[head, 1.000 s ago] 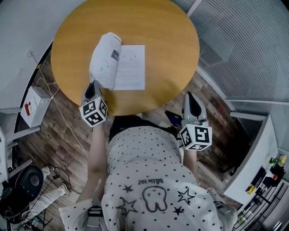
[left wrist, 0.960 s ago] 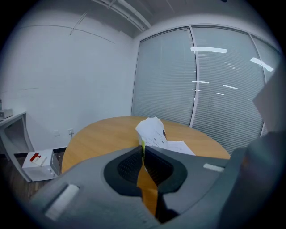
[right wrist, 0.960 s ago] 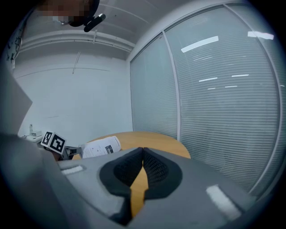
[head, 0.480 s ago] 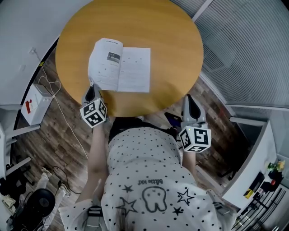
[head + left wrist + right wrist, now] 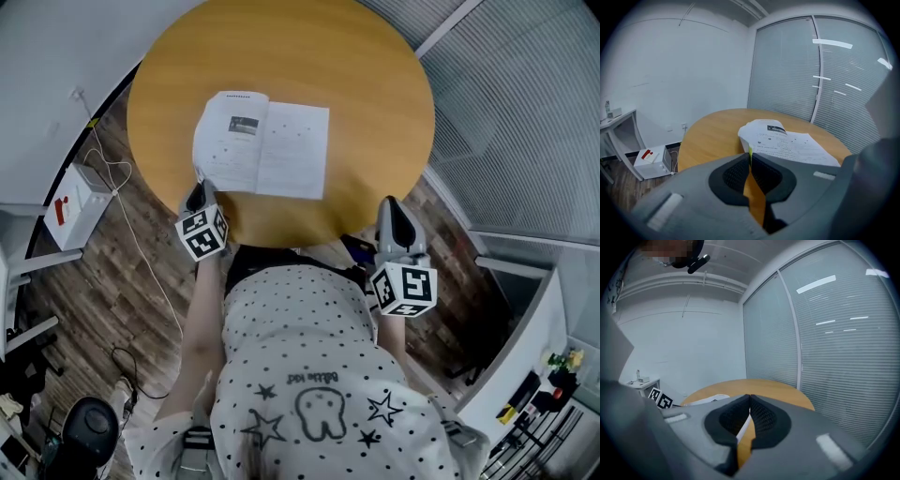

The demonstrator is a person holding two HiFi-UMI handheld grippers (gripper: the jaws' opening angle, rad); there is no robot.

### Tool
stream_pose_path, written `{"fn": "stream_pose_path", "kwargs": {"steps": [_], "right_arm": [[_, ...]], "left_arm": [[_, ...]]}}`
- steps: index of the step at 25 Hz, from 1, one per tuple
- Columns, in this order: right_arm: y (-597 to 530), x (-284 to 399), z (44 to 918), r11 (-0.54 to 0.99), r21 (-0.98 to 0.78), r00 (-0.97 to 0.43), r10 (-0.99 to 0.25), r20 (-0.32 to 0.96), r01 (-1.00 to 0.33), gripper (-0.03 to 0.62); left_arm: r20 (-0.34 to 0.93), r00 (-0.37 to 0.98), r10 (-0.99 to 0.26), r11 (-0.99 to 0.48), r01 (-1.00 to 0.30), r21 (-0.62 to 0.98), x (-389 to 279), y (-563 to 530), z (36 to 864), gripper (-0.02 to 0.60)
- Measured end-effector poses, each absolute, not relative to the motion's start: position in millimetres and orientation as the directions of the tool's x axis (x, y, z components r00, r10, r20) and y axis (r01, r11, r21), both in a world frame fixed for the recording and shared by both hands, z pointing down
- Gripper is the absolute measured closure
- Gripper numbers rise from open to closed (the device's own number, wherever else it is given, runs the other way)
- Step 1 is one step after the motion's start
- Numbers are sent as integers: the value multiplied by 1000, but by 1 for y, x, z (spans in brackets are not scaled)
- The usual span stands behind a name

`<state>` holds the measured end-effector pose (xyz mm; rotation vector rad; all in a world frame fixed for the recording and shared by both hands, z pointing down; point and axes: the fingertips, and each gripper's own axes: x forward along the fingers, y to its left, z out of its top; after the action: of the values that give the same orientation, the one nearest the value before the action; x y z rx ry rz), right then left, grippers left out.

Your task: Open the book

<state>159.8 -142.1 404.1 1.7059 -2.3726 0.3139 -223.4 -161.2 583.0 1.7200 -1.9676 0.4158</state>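
- Book (image 5: 262, 157) lies open and flat on the round wooden counter (image 5: 366, 84), pages up, on the left half and close to the near edge.
- Left page stack bulges a bit higher than the right page; a dark printed block sits near the top of the left page.
- Left hand-held gripper (image 5: 197, 190) is at the counter's near-left edge, tips just beside the book's near-left corner. Can't tell whether they touch it.
- In the left gripper view, the left hand-held gripper (image 5: 750, 152) has its jaws together with nothing between the pads. The book (image 5: 787, 143) sits right past the tips.
- Right hand-held gripper (image 5: 392, 206) is at the counter's near-right edge, well apart from the book and over bare wood.
- In the right gripper view, the right hand-held gripper (image 5: 750, 399) also has its jaws together and empty. The counter (image 5: 783, 390) lies ahead, with the book (image 5: 705, 401) showing as a white sliver at the left.
- White box (image 5: 75, 192) stands on the floor (image 5: 141, 281), left of the counter.
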Motion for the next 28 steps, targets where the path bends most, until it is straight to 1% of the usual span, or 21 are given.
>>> {"fn": "stream_pose_path", "kwargs": {"steps": [4,16,22,28], "right_arm": [[-146,154,404,309,-53,-311,-905,290,-950,589],[-143,154,408,272,-60,-277,-911,307,-961,589],[-141,161,407,239,-60,-246,-922,300,-969,589],[-136,180,410,201,-56,-209,-929,305,-978,589]], "left_arm": [[574,-77,-815,143,-987,70,-229,-164,595,558],[689,-31,-724,34,-999,-10,-231,-167,641,548],[704,-19,-710,34,-999,8,-235,-169,641,543],[705,-46,-708,23,-999,-42,-232,-169,644,538]]}}
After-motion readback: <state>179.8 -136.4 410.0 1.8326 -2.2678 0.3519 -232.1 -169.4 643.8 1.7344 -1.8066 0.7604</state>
